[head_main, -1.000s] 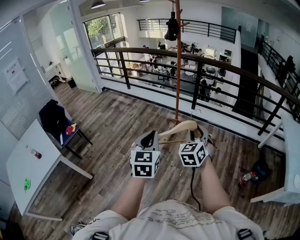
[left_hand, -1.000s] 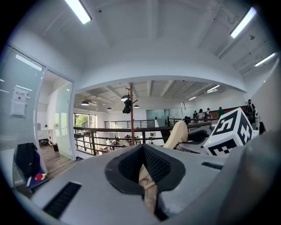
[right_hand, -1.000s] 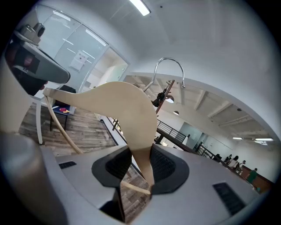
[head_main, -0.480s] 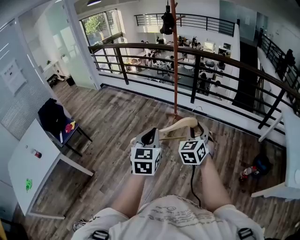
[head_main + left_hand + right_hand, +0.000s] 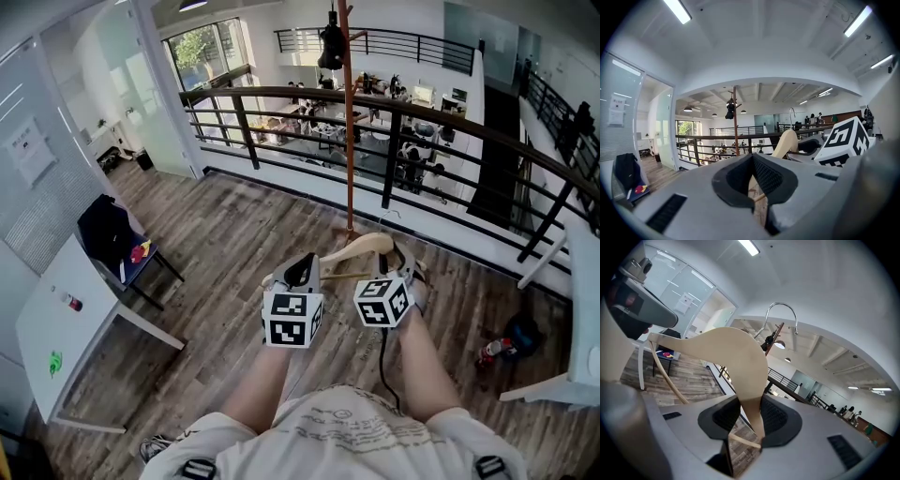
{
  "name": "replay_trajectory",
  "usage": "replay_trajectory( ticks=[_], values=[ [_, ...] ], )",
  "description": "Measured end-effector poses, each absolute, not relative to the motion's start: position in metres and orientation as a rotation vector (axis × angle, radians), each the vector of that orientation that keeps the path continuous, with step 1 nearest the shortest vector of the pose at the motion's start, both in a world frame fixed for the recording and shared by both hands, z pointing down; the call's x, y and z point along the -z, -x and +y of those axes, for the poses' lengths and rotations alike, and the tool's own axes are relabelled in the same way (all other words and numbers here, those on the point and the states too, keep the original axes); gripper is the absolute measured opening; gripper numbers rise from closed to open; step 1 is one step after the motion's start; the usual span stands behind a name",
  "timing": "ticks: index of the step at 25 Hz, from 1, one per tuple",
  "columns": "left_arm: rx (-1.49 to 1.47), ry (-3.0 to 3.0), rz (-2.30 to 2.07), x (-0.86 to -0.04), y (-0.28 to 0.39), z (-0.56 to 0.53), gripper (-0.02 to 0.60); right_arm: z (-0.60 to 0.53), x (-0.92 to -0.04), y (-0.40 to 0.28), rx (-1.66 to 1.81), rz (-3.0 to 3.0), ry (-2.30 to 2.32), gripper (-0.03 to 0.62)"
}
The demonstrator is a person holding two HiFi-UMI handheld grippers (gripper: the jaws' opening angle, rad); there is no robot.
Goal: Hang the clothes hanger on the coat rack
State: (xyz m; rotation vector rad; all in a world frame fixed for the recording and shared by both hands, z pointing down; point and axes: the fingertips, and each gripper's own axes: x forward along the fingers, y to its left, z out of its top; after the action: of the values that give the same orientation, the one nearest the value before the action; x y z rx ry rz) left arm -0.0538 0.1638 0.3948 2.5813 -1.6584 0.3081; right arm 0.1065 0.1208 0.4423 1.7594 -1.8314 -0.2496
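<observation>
**A:** Start with the big things. Where's the coat rack (image 5: 349,141)?

**B:** Straight ahead. It's a thin red-brown pole with its foot on the wooden floor (image 5: 216,234), and the dark railing (image 5: 450,131) runs right behind it. Something dark already hangs near the top of the rack.

**A:** And the clothes hanger (image 5: 361,249)?

**B:** In the air on the near side of the rack, well below its top and not touching the pole. It's pale wood, held roughly level between both tools.

**A:** What are the jaws doing?

**B:** The right gripper (image 5: 405,264) is clamped on one wooden arm, with the pads squeezing it from both sides. The left gripper (image 5: 300,270) has its jaws nearly together, and they look closed on the tip of the other arm.

**A:** The hook (image 5: 780,310)?

**B:** It's metal and stands up from the middle of the hanger, towards the rack. It's free and nothing is caught on it.

**A:** So how should the approach go?

**B:** I'd say raise both ends together so the hanger stays level. Bring the hook up to a free peg, clear of the dark thing. Lower it on, and don't open either grip until the hook bears the weight. The risk, I'd guess, is knocking the slim pole.
</observation>
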Motion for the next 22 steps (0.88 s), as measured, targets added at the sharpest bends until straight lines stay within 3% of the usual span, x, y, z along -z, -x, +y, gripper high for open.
replay_trajectory(
  ticks=[22],
  values=[
    [-0.308,-2.537,-1.643,-0.427,0.013,0.130,0.005,0.082,-0.473,-0.142,0.244,-1.826,-1.710,0.132]
  ],
)
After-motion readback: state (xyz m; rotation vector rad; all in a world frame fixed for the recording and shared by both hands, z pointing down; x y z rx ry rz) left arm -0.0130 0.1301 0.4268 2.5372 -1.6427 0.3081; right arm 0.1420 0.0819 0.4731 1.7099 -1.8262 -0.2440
